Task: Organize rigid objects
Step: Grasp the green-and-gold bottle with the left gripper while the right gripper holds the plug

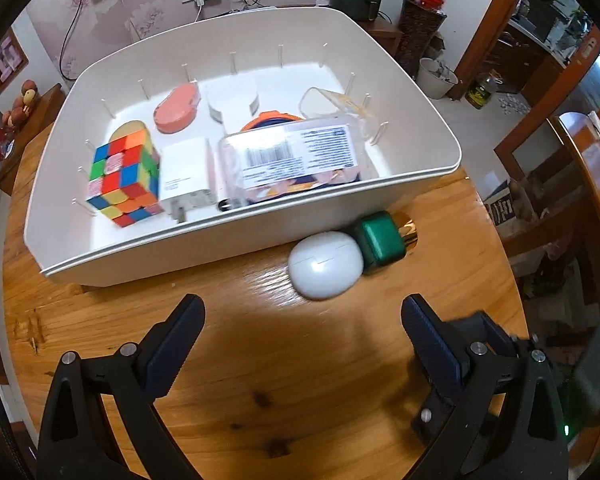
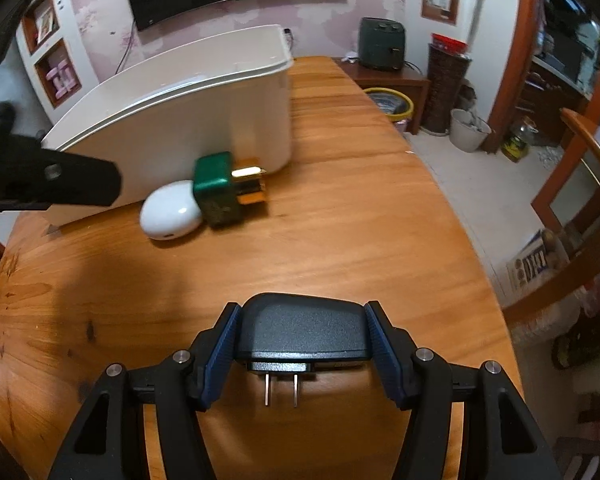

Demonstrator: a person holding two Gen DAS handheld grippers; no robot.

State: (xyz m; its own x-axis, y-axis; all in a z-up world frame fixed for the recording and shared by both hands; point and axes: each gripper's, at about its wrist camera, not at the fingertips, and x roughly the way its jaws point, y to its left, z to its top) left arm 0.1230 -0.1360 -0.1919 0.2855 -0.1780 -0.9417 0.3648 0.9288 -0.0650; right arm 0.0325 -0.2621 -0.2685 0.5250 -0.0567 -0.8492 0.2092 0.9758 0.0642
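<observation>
The left tongs (image 1: 302,312) stand wide open above the wooden counter (image 1: 228,360), with nothing between the pads. Just ahead of them lies a white oval case (image 1: 325,265), and touching its far side is a green box with a gold end (image 1: 382,242); both sit on the counter close against the near wall of the white bin (image 1: 236,236).

Inside the bin, a colour cube (image 1: 123,176) stands at the left, with a white carton (image 1: 188,178) beside it and a clear pack with a barcode label (image 1: 296,156) to the right. Further back lie a pink oval case (image 1: 178,108), a white piece (image 1: 233,98) and a clear container (image 1: 332,104). An orange-rimmed thing (image 1: 268,117) shows partly behind the labelled pack.

The right tongs (image 2: 302,340) are clamped on a black plug adapter (image 2: 304,330), its two metal prongs pointing back toward the camera, held above the counter's near part and well apart from the bin. From this side the left tongs' finger (image 2: 80,182) reaches in front of the bin wall, near the white case. The bin's tall near wall stands between both tongs and the things inside.
</observation>
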